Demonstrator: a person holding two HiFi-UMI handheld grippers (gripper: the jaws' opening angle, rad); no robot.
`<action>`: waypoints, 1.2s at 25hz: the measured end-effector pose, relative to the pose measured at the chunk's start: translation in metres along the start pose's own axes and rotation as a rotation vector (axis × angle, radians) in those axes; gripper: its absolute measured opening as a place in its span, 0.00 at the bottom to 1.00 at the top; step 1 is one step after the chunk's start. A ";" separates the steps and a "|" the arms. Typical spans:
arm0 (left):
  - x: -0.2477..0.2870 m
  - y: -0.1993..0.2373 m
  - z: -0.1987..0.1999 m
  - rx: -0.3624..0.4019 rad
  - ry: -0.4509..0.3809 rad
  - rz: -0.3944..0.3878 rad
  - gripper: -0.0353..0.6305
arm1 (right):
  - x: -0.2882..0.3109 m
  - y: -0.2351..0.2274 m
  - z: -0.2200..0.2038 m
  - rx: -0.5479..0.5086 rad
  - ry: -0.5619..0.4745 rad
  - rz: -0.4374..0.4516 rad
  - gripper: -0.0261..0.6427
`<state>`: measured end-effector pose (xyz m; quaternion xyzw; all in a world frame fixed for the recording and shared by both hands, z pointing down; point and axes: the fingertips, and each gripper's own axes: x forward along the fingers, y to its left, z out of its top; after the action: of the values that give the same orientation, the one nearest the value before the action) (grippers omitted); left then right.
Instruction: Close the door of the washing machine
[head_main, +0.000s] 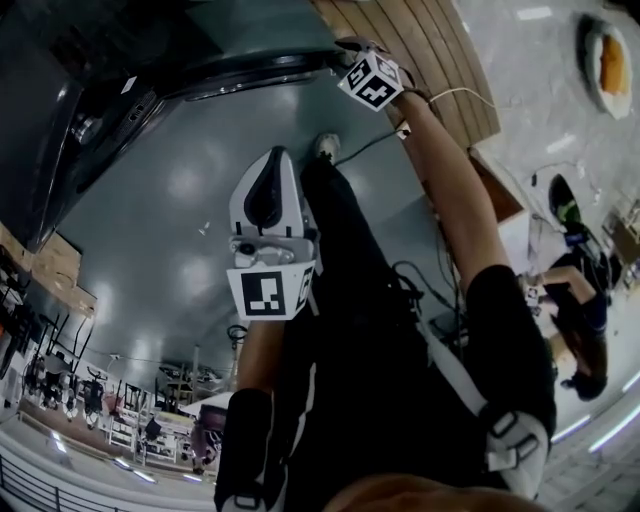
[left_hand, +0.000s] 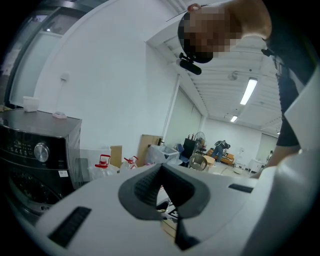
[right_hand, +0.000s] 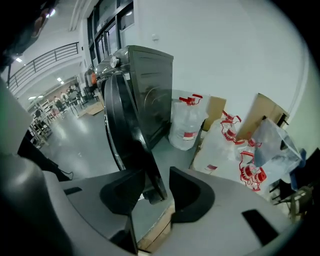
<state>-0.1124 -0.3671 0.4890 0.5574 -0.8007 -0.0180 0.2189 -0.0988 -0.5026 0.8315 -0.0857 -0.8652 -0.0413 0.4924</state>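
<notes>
1. Right gripper view: my right hand-held gripper (right_hand: 154, 181) has its jaws apart and straddles the lower rim of the door (right_hand: 122, 125). The door hangs open, edge-on to the camera, off the front of the washing machine (right_hand: 150, 80). A gap shows on one side, so I judge it is not clamped.
2. The door looks like a thick, rigid disc on a hinge. I expect it to be fairly heavy, with a smooth rim that the pads could slide on. The free edge far from the hinge is the place to hold or push, and it should swing rather than lift.
3. My left hand-held gripper (left_hand: 161, 172) is pressed shut on nothing and is held back from the machine.
4. Water jugs (right_hand: 186, 125) with red caps and leaning cardboard (right_hand: 267, 112) sit beside the machine against the wall, outside the door's swing as far as I can tell.
5. Wooden slats (head_main: 440, 50) lie on the floor near my right arm, which I judge to be a tripping point and not a block.
</notes>
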 end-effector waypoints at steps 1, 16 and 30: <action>-0.001 0.002 0.000 -0.001 0.000 0.004 0.06 | 0.002 0.000 0.001 -0.006 0.004 0.009 0.26; -0.033 0.025 -0.017 -0.001 0.013 0.015 0.06 | -0.003 0.046 -0.011 -0.072 0.012 0.008 0.16; -0.128 0.054 -0.028 -0.033 -0.017 -0.023 0.06 | -0.014 0.187 -0.039 0.077 0.008 -0.010 0.14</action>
<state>-0.1136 -0.2259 0.4866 0.5628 -0.7957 -0.0385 0.2208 -0.0238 -0.3268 0.8371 -0.0622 -0.8645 -0.0106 0.4987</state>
